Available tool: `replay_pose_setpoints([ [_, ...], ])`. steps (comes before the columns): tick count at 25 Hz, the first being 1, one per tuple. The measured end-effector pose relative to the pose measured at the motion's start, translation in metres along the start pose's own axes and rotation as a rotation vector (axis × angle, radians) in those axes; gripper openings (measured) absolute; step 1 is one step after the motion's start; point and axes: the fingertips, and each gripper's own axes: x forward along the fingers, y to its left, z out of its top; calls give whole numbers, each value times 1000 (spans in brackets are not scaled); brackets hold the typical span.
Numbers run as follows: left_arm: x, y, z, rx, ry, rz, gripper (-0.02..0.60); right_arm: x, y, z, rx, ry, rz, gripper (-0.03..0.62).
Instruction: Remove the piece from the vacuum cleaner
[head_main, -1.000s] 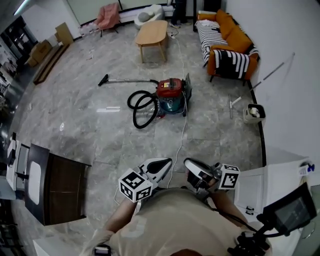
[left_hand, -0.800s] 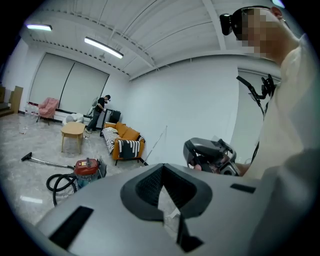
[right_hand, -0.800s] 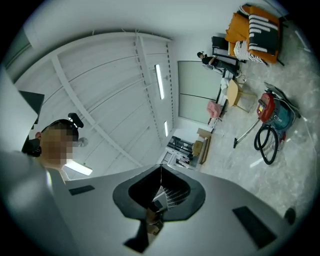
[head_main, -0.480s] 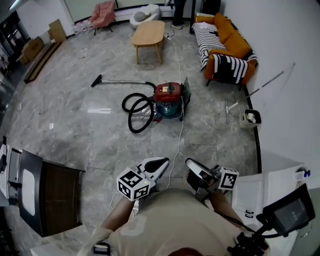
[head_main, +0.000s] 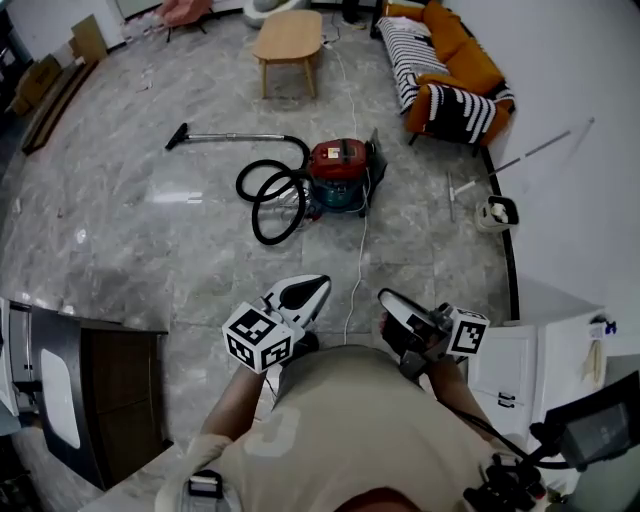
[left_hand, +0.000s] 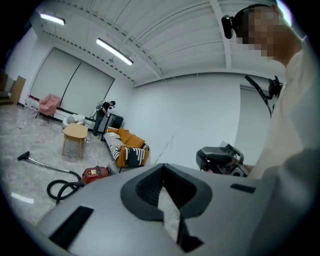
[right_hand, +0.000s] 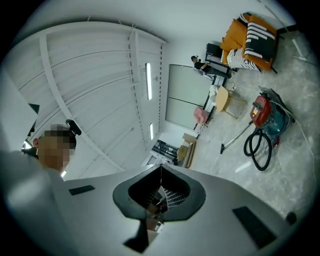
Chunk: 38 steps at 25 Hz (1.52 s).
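Grey marble-tiled floor (head_main: 150, 230). Near its middle stands a red vacuum cleaner (head_main: 340, 168), with its black hose (head_main: 270, 240) coiled beside it and its wand (head_main: 230, 137) lying flat. A wooden table (head_main: 290, 38) and an orange sofa (head_main: 445, 65) stand at the far edge. A white cable (head_main: 360, 255) trails toward the near edge.

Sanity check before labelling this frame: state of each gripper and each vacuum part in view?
left gripper: shut, empty.
right gripper: shut, empty.
vacuum cleaner: upright on the floor, untouched.
hose: looped on the floor beside the vacuum cleaner.
wand: lying flat on the floor.
cord: slack along the floor.
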Motion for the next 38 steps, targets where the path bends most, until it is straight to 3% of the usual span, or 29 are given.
replay_pose_setpoints([
  [11,-36,54,3,7,5,-57,3,55,-11,-18,-5,-40,-65,3],
  [26,-41,69,0,-13,18,-8,3,83,-22,-13,25,13,-5,3],
  [32,23,55,19,-21,20,11,3,62,-46,39,58,24,30,3],
  [38,110,45,26,20,105,-6,3,22,-81,113,103,-53,52,3],
])
